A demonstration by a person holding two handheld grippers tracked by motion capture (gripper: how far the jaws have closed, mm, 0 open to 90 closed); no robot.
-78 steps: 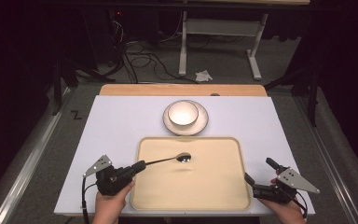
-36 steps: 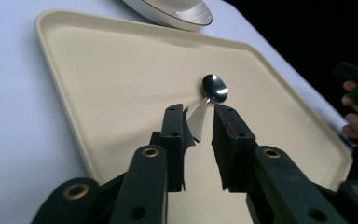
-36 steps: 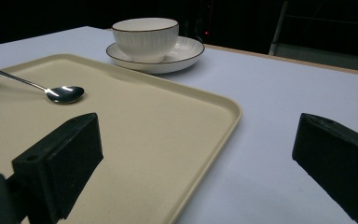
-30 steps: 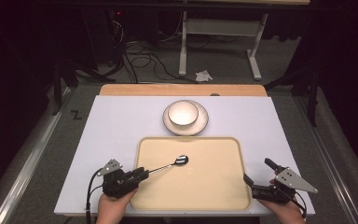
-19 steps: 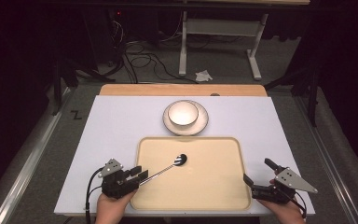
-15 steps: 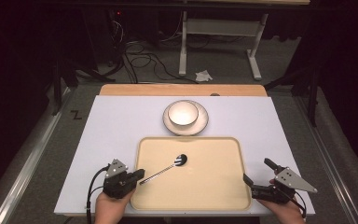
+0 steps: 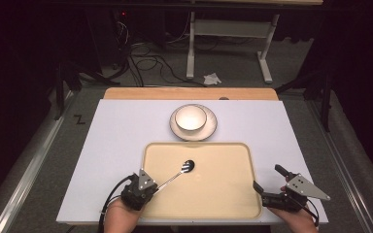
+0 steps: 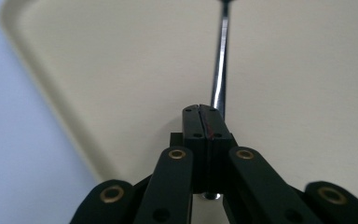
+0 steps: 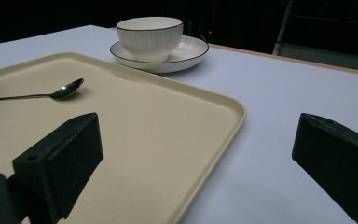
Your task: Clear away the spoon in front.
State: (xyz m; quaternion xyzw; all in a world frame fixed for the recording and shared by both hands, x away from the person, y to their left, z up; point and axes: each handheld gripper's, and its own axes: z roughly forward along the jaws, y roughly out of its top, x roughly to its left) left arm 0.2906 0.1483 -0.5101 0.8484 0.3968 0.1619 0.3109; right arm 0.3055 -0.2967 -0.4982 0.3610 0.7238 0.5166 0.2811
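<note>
- The spoon [image 7: 177,174] lies on the beige tray [image 7: 223,204], bowl end toward one o'clock, handle running back to seven o'clock into the left gripper [image 7: 151,188].
- In the left gripper view the fingers [image 8: 192,122] are pressed together around the handle end of the spoon [image 8: 220,74]; the shaft runs straight out from between them across the tray [image 8: 307,70].
- The right gripper [image 7: 267,187] rests at the tray's four o'clock corner, its fingers [image 9: 60,163] spread wide with nothing between them.
- Handling, as a judgement: the spoon looks like polished metal, so stiff, light and slippery. A grip at the far end of a thin handle leaves the bowl end free to swing or roll, so a hold nearer the middle would likely steady it.
- A white ribbed bowl [image 7: 191,118] sits on a saucer [image 7: 210,127] at twelve o'clock, just beyond the tray; both look fragile.
- The tray has a low raised rim and a matte face; it sits on a pale smooth counter [image 7: 116,141].
- The room behind is dark, with cables [image 7: 145,63] on the floor and a white desk frame [image 7: 228,34].
</note>
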